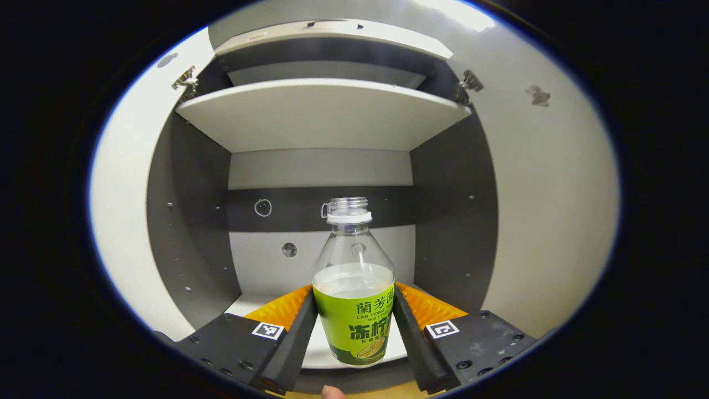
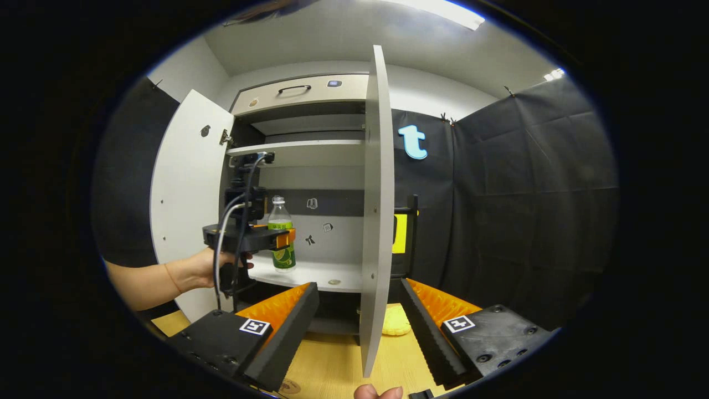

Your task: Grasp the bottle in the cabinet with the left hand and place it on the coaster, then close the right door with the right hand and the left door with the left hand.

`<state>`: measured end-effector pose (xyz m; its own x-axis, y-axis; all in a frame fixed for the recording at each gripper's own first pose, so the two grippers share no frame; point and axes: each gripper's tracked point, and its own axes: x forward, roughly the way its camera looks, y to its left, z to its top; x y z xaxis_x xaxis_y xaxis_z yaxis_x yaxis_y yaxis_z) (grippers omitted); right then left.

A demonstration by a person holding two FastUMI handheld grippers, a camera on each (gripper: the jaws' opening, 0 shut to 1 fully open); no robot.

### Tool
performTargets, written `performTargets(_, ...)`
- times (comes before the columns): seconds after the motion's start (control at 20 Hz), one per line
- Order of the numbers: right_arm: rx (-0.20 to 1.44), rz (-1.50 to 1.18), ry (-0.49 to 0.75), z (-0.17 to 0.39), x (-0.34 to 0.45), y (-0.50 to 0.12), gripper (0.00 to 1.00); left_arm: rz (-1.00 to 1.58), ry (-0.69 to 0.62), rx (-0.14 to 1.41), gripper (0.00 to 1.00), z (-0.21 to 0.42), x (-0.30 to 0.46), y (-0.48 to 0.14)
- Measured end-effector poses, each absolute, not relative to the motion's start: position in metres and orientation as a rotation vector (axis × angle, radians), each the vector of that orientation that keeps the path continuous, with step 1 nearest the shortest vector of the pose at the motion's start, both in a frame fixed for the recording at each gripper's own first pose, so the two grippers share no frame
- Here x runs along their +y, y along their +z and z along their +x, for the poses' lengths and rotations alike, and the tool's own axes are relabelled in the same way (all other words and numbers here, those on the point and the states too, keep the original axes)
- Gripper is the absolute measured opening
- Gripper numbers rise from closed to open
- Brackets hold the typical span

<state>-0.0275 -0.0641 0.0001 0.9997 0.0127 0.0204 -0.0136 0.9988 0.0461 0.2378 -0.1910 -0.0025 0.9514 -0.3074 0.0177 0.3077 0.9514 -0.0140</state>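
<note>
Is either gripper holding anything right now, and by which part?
The left gripper holds the bottle by its labelled lower body. The right gripper holds nothing.

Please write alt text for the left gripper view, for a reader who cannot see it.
The left gripper has its two fingers against the sides of a green-labelled bottle, uncapped and partly filled, standing upright on the lower shelf of an open cabinet. An upper shelf spans above, and both doors stand open.
</note>
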Motion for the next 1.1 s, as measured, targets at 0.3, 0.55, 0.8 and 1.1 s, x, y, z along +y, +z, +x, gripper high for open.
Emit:
performTargets(0.3,-0.031,0.041,0.028,-0.040,-0.055,0.006,0.98,-0.047,-0.330,-0.015,0.78,0.152,-0.175,-0.024)
performTargets(0.55,-0.040,0.036,0.006,-0.045,-0.062,0.011,0.97,-0.036,-0.335,-0.033,0.78,0.096,-0.173,-0.068)
performTargets(0.8,-0.047,0.020,-0.011,-0.045,-0.067,0.014,0.97,-0.030,-0.350,-0.013,0.79,0.045,-0.186,-0.132)
performTargets(1.1,-0.041,0.016,-0.025,-0.042,-0.076,0.014,0.98,0.032,-0.398,-0.012,0.78,-0.009,-0.205,-0.208)
